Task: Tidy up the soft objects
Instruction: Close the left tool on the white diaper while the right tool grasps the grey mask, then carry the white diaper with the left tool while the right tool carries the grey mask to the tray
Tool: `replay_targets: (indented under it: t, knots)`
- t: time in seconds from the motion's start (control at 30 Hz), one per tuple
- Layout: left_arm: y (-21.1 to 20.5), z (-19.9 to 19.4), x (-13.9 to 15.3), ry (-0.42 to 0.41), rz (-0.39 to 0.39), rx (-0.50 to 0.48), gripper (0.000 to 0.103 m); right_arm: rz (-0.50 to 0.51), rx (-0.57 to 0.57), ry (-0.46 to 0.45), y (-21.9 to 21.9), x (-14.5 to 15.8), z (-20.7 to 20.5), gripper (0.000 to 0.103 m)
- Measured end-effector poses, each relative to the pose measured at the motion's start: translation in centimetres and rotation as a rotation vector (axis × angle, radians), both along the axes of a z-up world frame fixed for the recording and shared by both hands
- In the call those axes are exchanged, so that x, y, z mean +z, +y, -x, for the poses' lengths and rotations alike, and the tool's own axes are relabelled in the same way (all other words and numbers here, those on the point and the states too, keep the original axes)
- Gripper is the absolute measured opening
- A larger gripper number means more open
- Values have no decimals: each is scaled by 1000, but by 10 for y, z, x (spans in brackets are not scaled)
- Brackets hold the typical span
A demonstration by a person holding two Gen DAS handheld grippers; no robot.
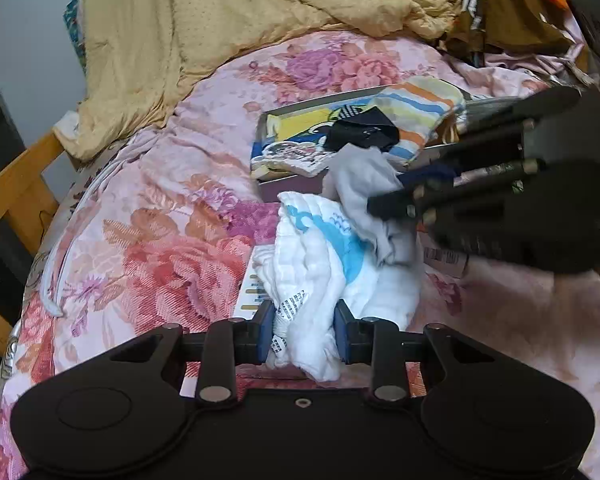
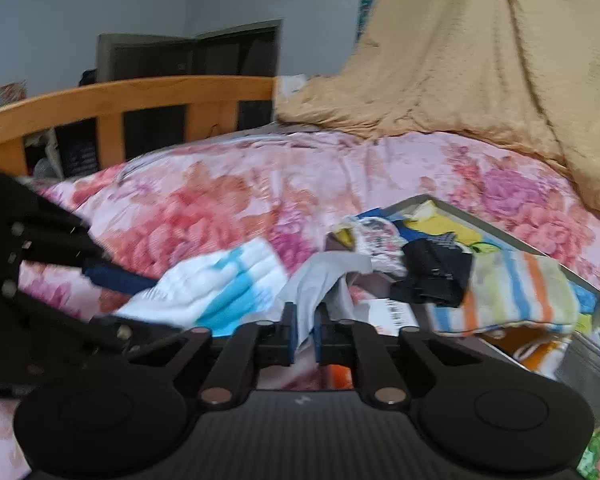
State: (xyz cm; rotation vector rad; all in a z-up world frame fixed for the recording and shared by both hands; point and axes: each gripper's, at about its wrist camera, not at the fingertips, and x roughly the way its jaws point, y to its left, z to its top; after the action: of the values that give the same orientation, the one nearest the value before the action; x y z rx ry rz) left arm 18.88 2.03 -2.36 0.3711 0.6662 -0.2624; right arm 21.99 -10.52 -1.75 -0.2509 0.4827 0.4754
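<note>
A: Two grippers, both gripping cloth. My left gripper (image 1: 303, 334) is clamped on the white cloth (image 1: 332, 276), blue pads pressing it from either side, near edge of the bundle bunched between them.

B: And the right one?

A: My right gripper (image 2: 305, 338) has its pads nearly together on a fold of the grey cloth (image 2: 324, 280). In the left view it comes in from the right (image 1: 384, 204), blurred, fingertips at the grey cloth (image 1: 364, 184).

B: Where are the two cloths relative to each other?

A: Touching. Grey one drapes over the far right part of the white one. White one has a blue print and lies on the floral bedspread (image 1: 160, 216), partly over a white card (image 1: 250, 296).

B: Anything behind?

A: Box (image 1: 288, 186) just past the cloths, on the bedspread. Inside: striped towel (image 1: 420, 112) on the right, black cloth (image 1: 364, 130) on top of it in the middle, yellow and blue printed pieces (image 1: 296, 128) on the left. Grey cloth's far end reaches the box's near edge.

B: Rest of the scene?

A: Tan blanket (image 1: 228, 28) heaped at the far side, wooden bed rail (image 2: 128, 96) on the left, colourful pile (image 1: 520, 0) far right. Can't tell what that pile is.
</note>
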Motion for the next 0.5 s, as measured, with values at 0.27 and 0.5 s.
replay_targets:
  t: [0.27, 0.5]
  knots:
    - [-1, 5, 4, -59, -6, -15, 31, -38, -58, -36, -20, 13, -3, 4]
    - [-6, 18, 13, -185, -22, -59, 31, -32, -70, -87, -23, 21, 3, 4]
